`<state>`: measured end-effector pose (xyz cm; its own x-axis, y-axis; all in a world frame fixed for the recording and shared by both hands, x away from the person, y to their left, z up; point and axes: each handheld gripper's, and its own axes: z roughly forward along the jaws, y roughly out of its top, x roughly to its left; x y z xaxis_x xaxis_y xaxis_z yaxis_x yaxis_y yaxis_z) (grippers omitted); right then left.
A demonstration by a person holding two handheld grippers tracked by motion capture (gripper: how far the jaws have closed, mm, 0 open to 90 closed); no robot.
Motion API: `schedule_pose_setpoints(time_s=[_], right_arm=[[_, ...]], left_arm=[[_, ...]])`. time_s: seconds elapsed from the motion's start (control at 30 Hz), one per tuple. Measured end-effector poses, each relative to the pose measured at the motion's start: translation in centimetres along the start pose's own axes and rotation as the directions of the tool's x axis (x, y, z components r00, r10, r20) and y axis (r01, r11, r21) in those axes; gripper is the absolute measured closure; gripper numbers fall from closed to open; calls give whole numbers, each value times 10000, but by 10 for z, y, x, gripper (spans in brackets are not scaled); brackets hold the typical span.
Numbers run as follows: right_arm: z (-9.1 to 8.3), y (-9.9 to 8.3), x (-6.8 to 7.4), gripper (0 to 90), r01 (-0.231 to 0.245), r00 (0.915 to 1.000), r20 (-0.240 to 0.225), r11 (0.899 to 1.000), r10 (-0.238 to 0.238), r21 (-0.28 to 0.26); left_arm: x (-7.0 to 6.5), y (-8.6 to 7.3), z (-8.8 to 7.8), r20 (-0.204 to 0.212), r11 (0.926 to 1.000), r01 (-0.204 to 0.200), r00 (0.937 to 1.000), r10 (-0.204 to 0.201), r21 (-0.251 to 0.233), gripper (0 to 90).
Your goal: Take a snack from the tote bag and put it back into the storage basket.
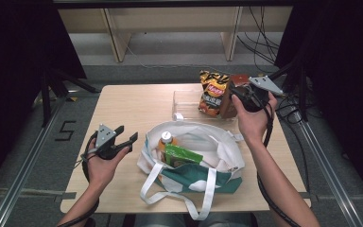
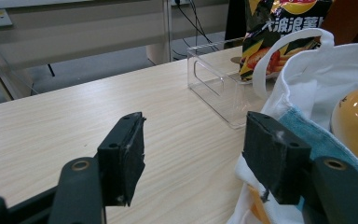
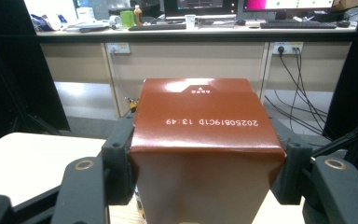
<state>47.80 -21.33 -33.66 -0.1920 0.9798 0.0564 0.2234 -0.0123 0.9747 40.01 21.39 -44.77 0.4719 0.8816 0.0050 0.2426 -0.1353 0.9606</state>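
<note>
**Carton Gripped at Far Right of Bench**

The right claw [image 3: 205, 154] clamps the brown cardboard carton [image 3: 205, 140] beside the orange crisp packet [image 1: 212, 92] and clear plastic bin [image 1: 186, 101]. The left claw [image 2: 193, 154] stands wide and empty near the white-and-green cloth tote bag [image 1: 217, 146]. Recommended: keep the carton upright and clear of the packet. The right gripper view shows the carton's printed date code; the high view shows its place on the bench [image 1: 132, 104].
</note>
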Motion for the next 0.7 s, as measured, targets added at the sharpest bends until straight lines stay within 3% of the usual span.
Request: schedule_pose_setpoints(time_s=[0.3, 0.43, 0.5, 0.53, 0.7], right_arm=[[5, -3, -2, 393, -265, 9994, 208, 9996, 266, -33], [5, -2, -3, 394, -770, 9962, 415, 9970, 770, -15], [7, -2, -6, 394, -560, 9974, 443, 9984, 564, -91], [6, -2, -4, 394, -757, 9960, 476, 9971, 756, 4], [9, -2, -4, 393, -514, 9972, 532, 9986, 518, -85]], left_arm=[[-1, 0, 0, -4, 10000, -19, 10000, 19, 67, 379], [-1, 0, 0, 9, 10000, -28, 10000, 28, 47, 380], [-1, 0, 0, 19, 10000, -22, 10000, 22, 26, 379], [-1, 0, 0, 21, 10000, -37, 10000, 37, 35, 380], [-1, 0, 0, 23, 10000, -25, 10000, 25, 39, 379]])
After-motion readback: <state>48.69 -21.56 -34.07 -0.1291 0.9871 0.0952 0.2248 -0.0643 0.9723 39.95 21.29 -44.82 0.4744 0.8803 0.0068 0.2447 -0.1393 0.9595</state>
